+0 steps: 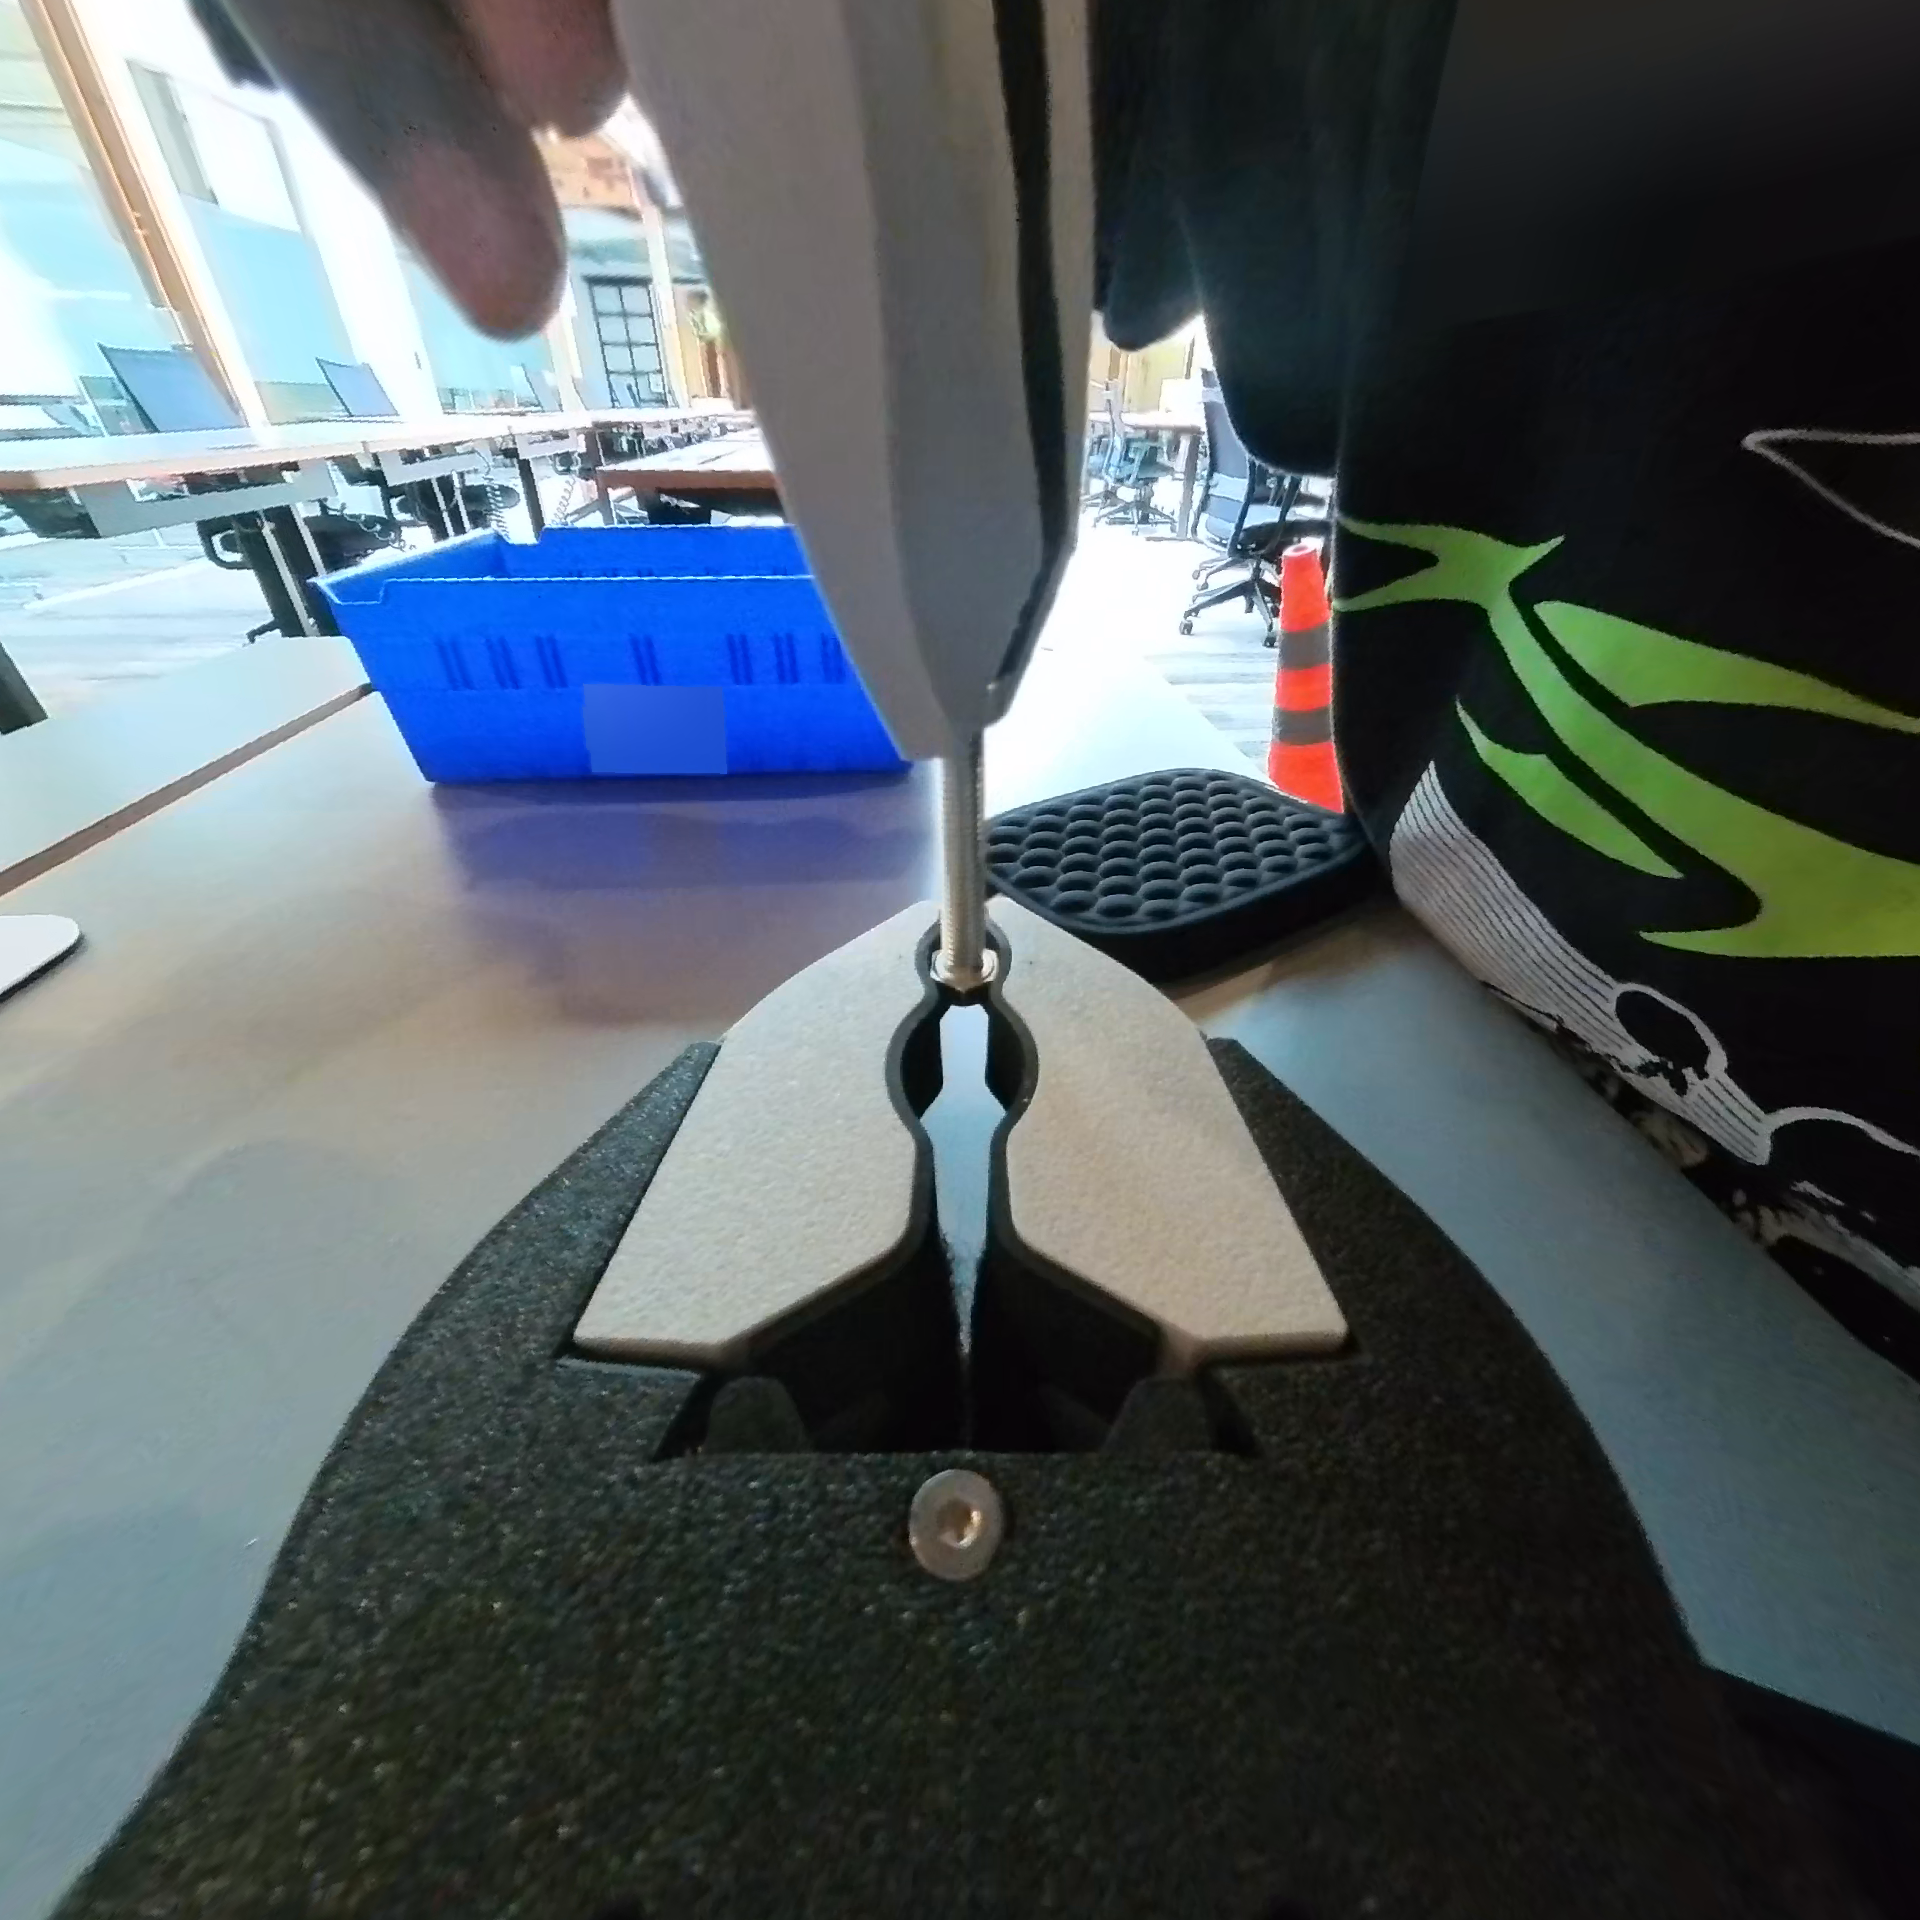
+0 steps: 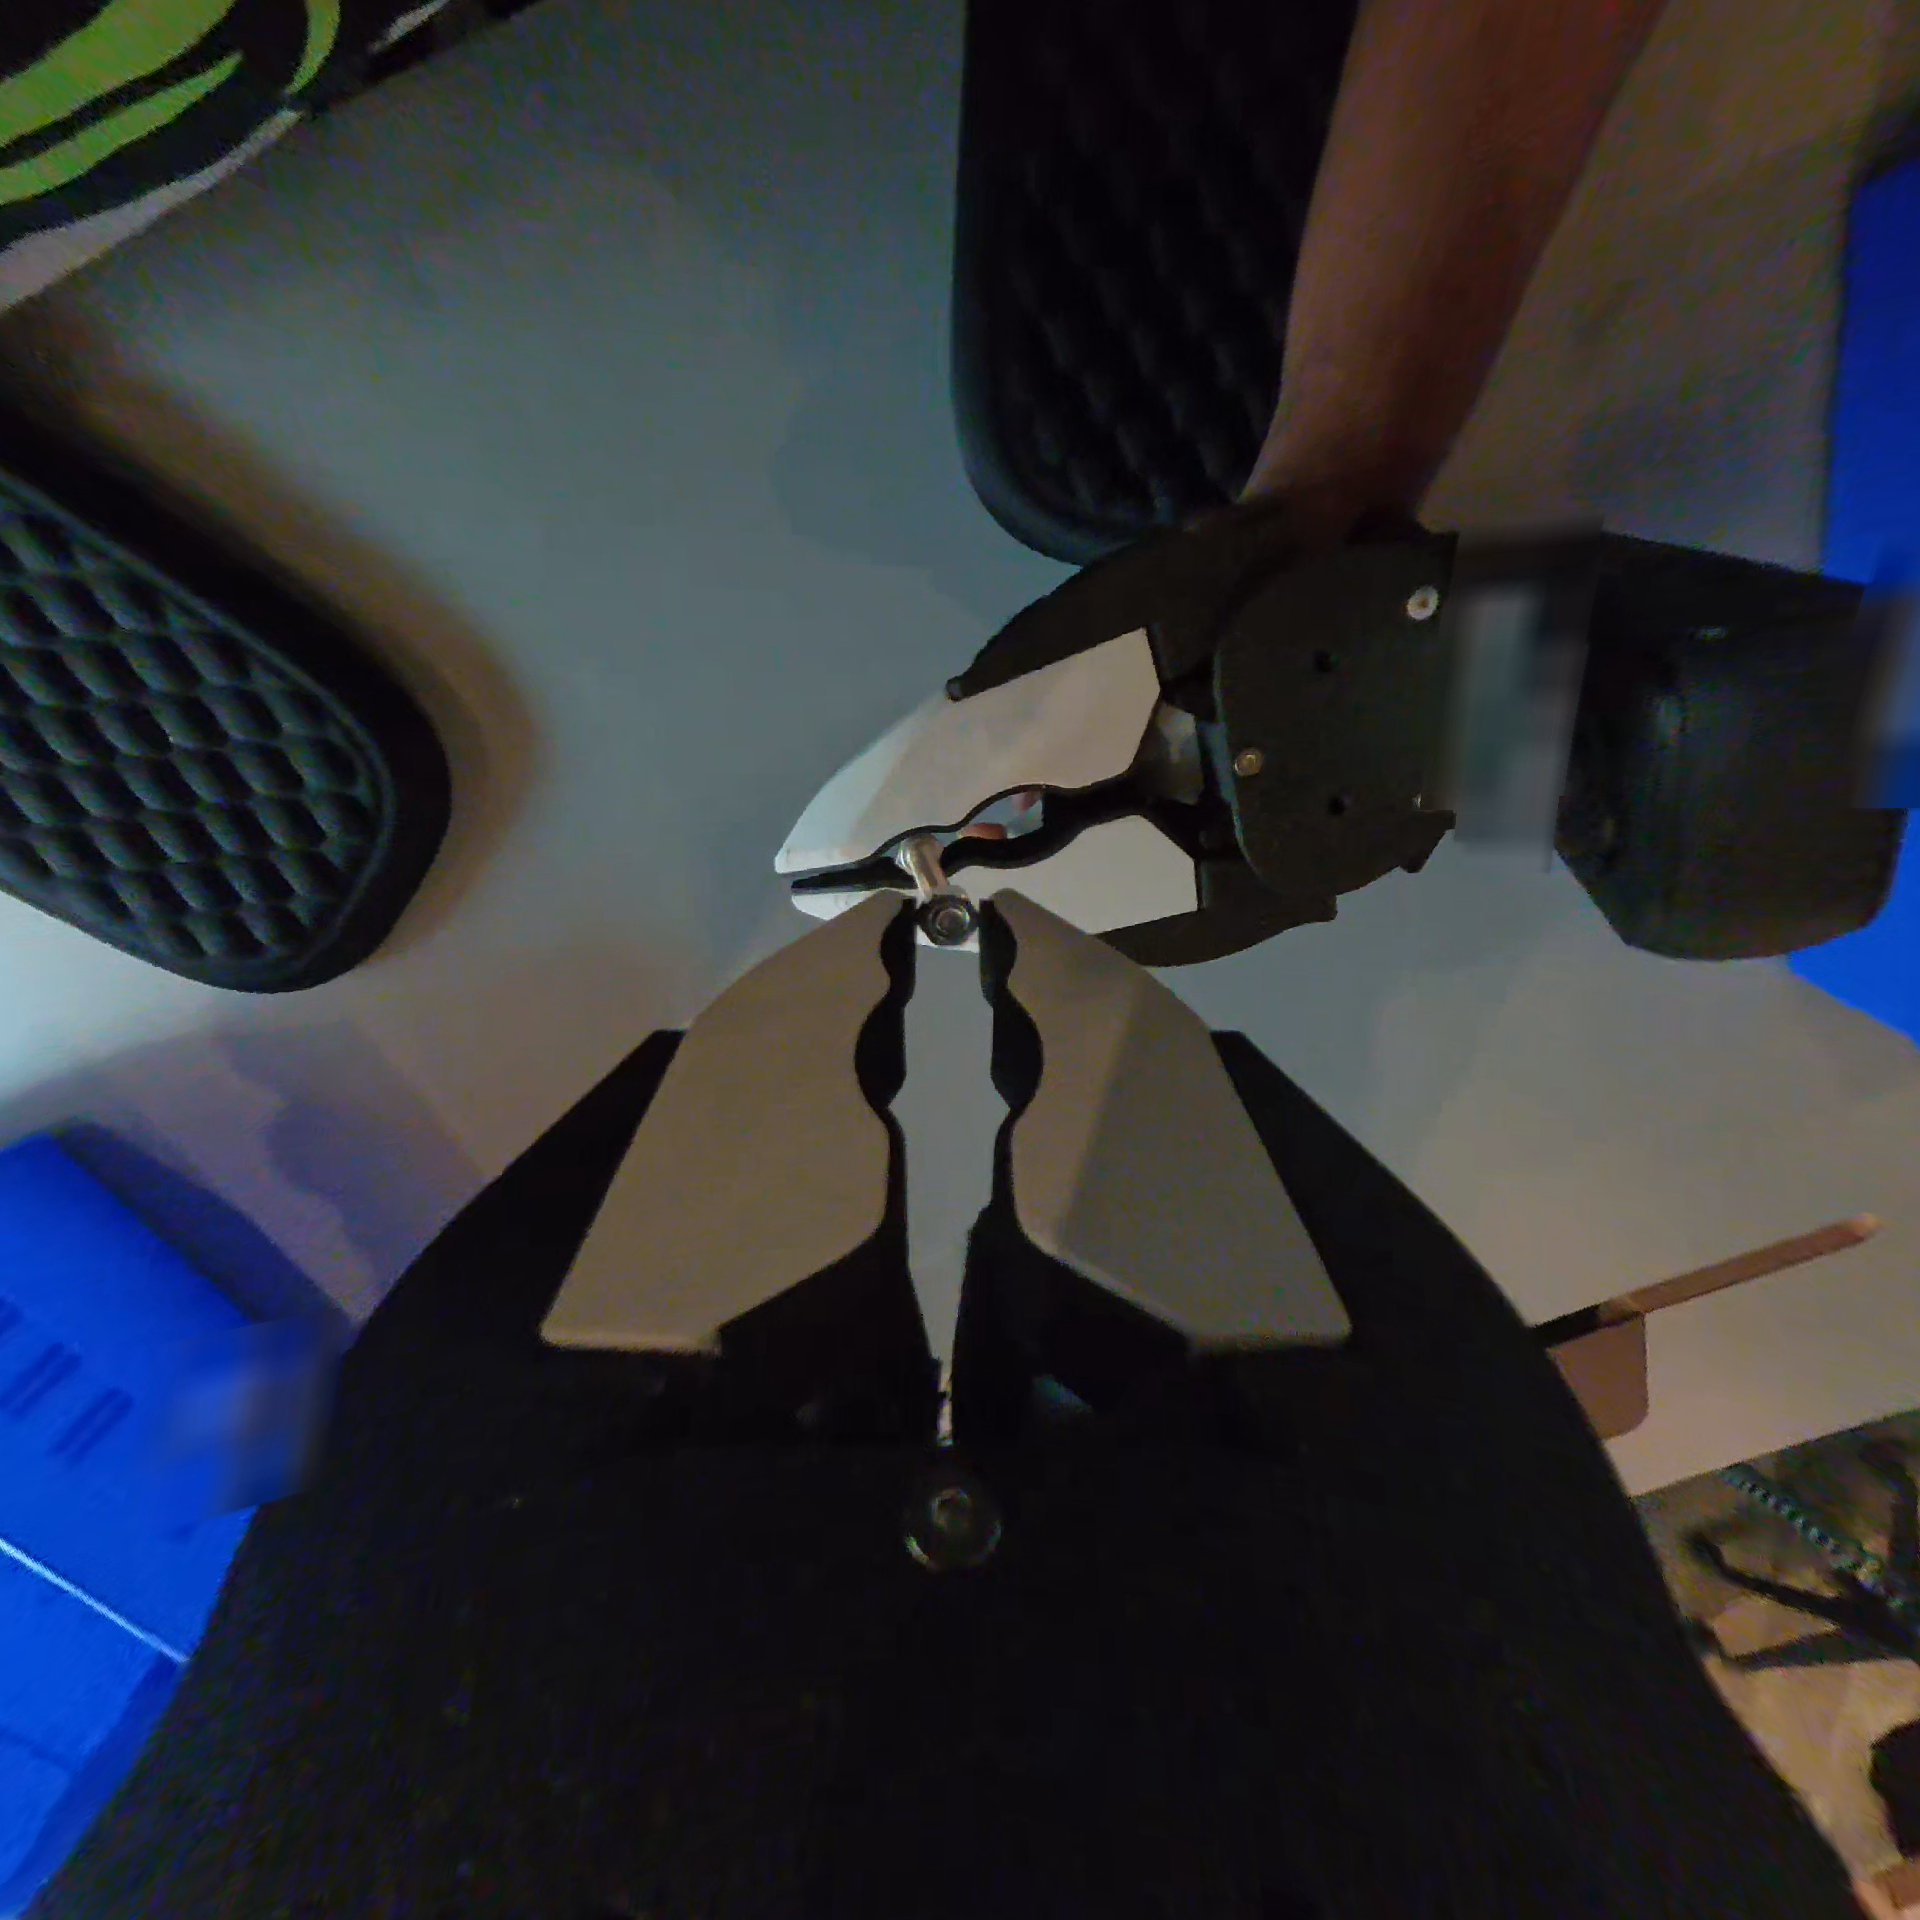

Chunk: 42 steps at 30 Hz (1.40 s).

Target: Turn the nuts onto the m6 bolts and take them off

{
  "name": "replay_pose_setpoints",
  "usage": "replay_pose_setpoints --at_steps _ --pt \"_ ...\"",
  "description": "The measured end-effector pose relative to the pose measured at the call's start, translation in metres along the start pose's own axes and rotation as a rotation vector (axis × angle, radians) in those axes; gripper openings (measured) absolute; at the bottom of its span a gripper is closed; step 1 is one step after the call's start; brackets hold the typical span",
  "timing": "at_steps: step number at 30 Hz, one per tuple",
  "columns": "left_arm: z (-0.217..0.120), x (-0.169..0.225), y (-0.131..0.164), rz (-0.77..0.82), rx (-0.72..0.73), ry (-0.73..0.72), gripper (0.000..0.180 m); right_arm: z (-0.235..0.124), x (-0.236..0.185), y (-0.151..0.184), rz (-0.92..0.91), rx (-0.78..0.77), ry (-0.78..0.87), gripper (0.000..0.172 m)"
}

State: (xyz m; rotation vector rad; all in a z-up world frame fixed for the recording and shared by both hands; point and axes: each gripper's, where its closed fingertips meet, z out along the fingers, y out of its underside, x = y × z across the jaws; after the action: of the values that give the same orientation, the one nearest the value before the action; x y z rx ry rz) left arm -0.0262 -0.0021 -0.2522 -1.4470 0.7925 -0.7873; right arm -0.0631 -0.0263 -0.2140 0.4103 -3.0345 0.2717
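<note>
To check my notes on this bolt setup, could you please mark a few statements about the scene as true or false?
1. A blue bin stands on the table. True.
2. The left gripper is wide open. False: its fingers are closed around the bolt.
3. The nut sits between the right gripper fingertips. True.
4. The black honeycomb mat lies inside the bin. False: it lies on the table.

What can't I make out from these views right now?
- Nut: hidden in the left wrist view behind the right gripper fingertips.
- How far the nut sits on the bolt threads: right wrist view, too small and dim.
- Blue bin contents: left wrist view, its near wall hides them.
</note>
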Motion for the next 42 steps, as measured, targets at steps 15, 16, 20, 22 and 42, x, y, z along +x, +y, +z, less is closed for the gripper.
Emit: replay_pose_setpoints --at_steps 15,16,20,22,42 --pt "0.001 -0.001 0.002 0.013 -0.014 -0.018 0.002 0.000 0.002 -0.001 0.682 -0.069 0.194 0.029" --pt "0.001 0.000 0.002 0.013 -0.014 -0.016 0.002 -0.001 0.004 -0.003 0.605 -0.060 0.179 0.036" --pt "0.001 0.001 0.001 0.012 -0.010 -0.004 0.002 -0.004 -0.006 -0.005 0.141 -0.059 0.061 0.035" --pt "0.001 0.001 0.001 0.012 -0.009 -0.002 0.002 -0.003 -0.007 -0.002 0.005 -0.071 0.028 0.029" --pt "0.002 -0.004 0.002 0.006 -0.013 -0.041 0.002 0.001 -0.004 0.008 0.702 -0.123 0.182 0.010"
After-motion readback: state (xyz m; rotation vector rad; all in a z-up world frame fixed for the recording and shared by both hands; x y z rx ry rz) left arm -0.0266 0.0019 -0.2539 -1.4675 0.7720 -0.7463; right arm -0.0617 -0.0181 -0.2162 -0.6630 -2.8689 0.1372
